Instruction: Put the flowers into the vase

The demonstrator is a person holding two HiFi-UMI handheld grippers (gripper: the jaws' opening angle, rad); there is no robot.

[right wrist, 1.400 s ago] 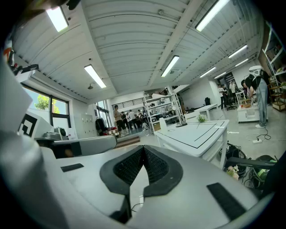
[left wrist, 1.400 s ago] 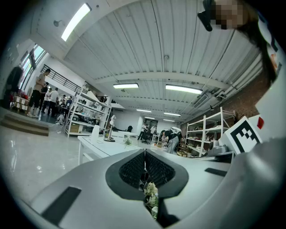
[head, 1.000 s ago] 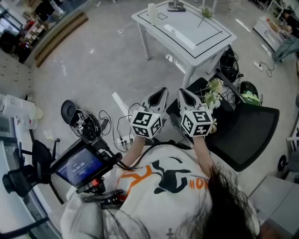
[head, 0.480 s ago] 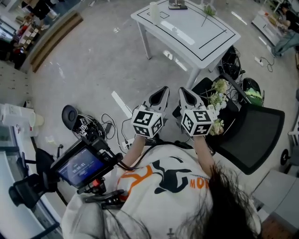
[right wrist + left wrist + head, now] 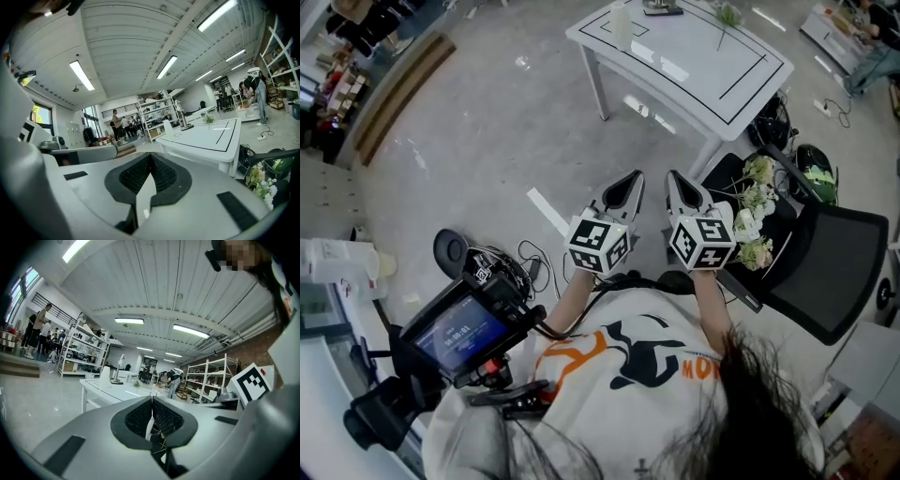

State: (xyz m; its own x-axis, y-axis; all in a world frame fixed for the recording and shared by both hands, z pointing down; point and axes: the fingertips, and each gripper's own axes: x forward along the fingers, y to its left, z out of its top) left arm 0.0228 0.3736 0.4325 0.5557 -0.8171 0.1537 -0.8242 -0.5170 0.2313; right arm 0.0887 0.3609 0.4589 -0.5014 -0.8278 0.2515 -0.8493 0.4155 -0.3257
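Observation:
A bunch of pale flowers [image 5: 755, 202] lies on a black chair [image 5: 830, 267], just right of my right gripper [image 5: 672, 176]. Ahead stands a white table [image 5: 684, 66] bearing a white cylindrical vase [image 5: 622, 21] and one loose green sprig [image 5: 727, 15]. My left gripper [image 5: 635, 178] is held beside the right one over the floor, both pointing at the table. Both are shut and hold nothing. The left gripper view has the closed jaws [image 5: 151, 401] with the vase [image 5: 105, 372] far ahead. The right gripper view has its jaws [image 5: 150, 157] closed, with the vase [image 5: 168, 127] ahead and the flowers [image 5: 260, 180] at lower right.
Cables and a power strip [image 5: 511, 258] lie on the floor at left. A camera rig with a lit screen [image 5: 459, 330] hangs at my lower left. A metal stand [image 5: 661, 7] is on the table's far side. Bags [image 5: 811, 164] sit behind the chair.
Both grippers have moved forward together toward the table, still shut. The chair with the flowers has slid to the right of the view and now lies beside the right gripper.

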